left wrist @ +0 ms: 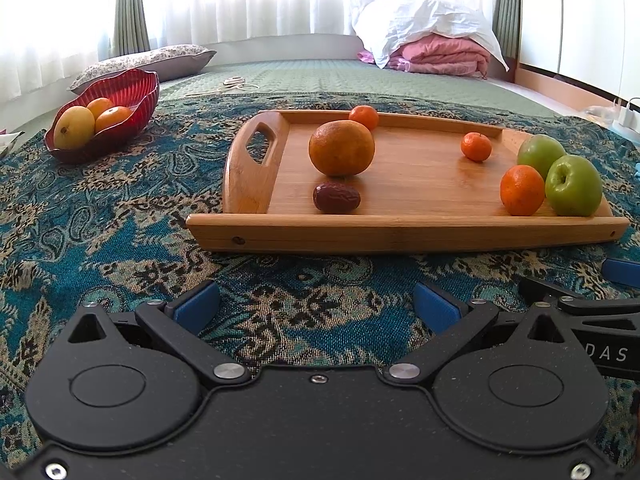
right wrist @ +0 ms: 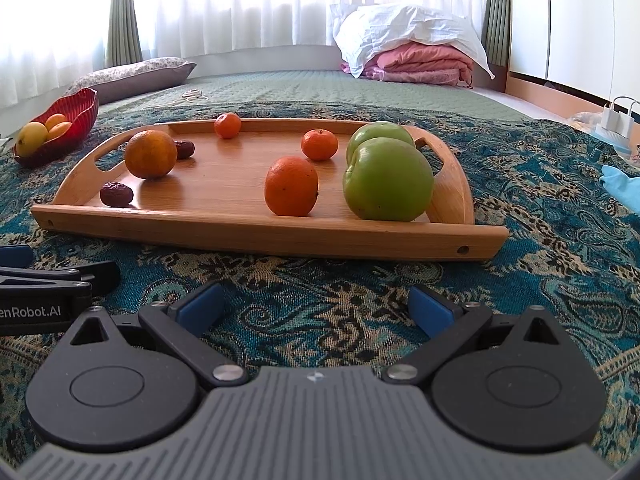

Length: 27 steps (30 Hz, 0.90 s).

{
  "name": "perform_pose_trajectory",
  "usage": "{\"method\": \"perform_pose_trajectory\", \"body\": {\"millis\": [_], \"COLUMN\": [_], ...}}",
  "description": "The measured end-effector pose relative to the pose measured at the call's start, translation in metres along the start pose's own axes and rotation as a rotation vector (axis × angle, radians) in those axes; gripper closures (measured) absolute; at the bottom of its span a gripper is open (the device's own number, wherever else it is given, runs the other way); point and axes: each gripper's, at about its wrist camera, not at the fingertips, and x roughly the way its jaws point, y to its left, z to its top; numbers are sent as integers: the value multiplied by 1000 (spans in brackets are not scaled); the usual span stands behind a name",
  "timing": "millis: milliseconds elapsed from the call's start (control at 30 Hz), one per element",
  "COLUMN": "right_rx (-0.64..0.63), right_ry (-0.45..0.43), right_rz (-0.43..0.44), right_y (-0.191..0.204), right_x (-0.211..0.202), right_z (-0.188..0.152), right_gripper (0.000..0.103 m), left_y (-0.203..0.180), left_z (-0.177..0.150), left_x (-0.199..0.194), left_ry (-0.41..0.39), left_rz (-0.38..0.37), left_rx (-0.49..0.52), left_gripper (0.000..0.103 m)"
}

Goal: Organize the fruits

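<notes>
Fruit on tray: large orange [left wrist: 341,148] left of centre, touching nothing; a date [left wrist: 336,198] just below it; a second date [right wrist: 185,149] shows only in the right wrist view, tucked behind the orange; three small mandarins [left wrist: 476,146] [left wrist: 363,117] [left wrist: 522,189] scattered; two green apples [left wrist: 573,185] [left wrist: 541,155] pressed together at right of frame.

Fruit in bowl: a yellow mango [left wrist: 74,127] and two oranges in the red glass bowl [left wrist: 136,84], upper left of frame, well apart from the tray.

Tray: wooden tray [left wrist: 400,234] on the patterned cloth [left wrist: 100,220], mid-frame.

Left gripper [left wrist: 318,304]: fingers spread wide, empty, low over cloth at bottom of frame, short of the tray's near rail.

Right gripper [right wrist: 316,304]: likewise spread and empty, bottom of frame, facing the apples.

Stage: fits sorting under way either toward bowl or onto tray; cannot tell which.

Doing it well: for any round fruit, close across the widest part, not near the top; clear the near rail on approach; at the apples, avoid nudging the neighbour; gentle squeeze on the dates, likely soft.
</notes>
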Motion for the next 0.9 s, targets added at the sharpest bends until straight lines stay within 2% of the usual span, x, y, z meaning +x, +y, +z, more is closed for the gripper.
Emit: {"method": "perform_pose_trajectory", "body": {"millis": [900], "right_rx": [-1], "right_ry": [-2], "right_rz": [-1], "right_y": [0], "right_x": [-1], "right_z": [0], "right_gripper": [0], "left_y": [1], "left_z": [-4], "left_x": [-3], "left_ry": [-24], "left_rz": [1], "left_rx": [-5], "left_gripper": [0]}}
